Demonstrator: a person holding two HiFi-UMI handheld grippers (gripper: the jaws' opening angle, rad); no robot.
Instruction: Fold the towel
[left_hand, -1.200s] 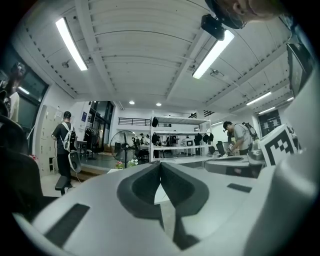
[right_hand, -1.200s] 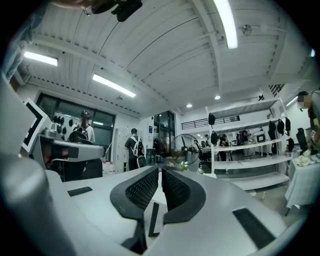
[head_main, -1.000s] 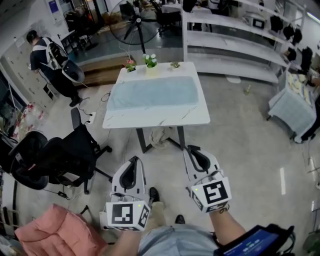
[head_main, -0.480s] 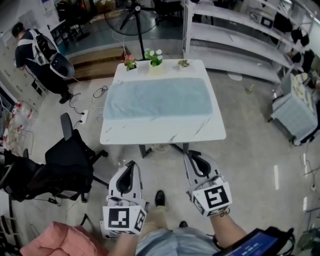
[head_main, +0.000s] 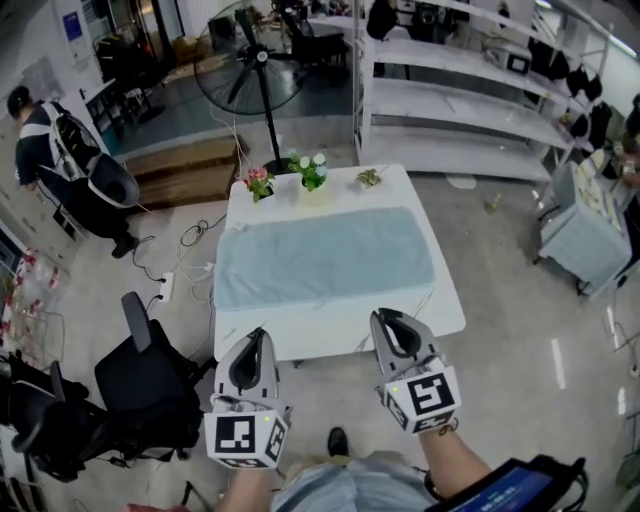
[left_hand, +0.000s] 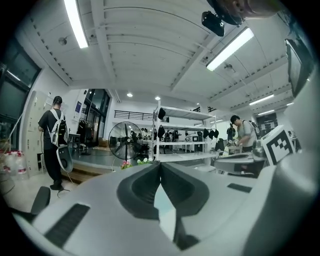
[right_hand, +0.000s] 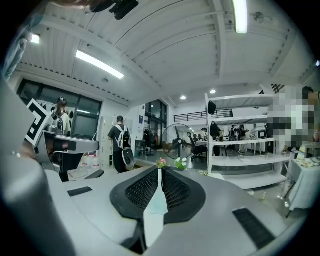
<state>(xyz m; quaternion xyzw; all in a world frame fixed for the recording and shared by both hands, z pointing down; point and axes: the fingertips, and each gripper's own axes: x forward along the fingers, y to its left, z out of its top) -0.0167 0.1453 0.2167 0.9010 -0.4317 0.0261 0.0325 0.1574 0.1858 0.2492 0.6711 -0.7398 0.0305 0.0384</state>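
Note:
A light blue towel (head_main: 322, 257) lies spread flat on the white marble-look table (head_main: 445, 318). It covers most of the top. My left gripper (head_main: 257, 336) is held level just short of the table's near edge, toward its left side, shut and empty. To its right, my right gripper (head_main: 384, 319) has its tip over the near edge, also shut with nothing in it. In the left gripper view the jaws (left_hand: 160, 165) meet at their tips. The right gripper view shows the jaws (right_hand: 159, 171) together, with a sliver of towel far off in the slit.
Two flower pots (head_main: 260, 183) (head_main: 311, 172) and a small plant (head_main: 369, 178) stand along the table's far edge. A floor fan (head_main: 250, 62) is behind it. A black office chair (head_main: 150, 385) stands to the left, a person (head_main: 60, 150) far left, shelves (head_main: 470, 100) at the back, a covered cart (head_main: 585, 235) right.
The table and towel have come much closer. Both grippers have travelled forward from well short of the table to its near edge. Their jaws look the same.

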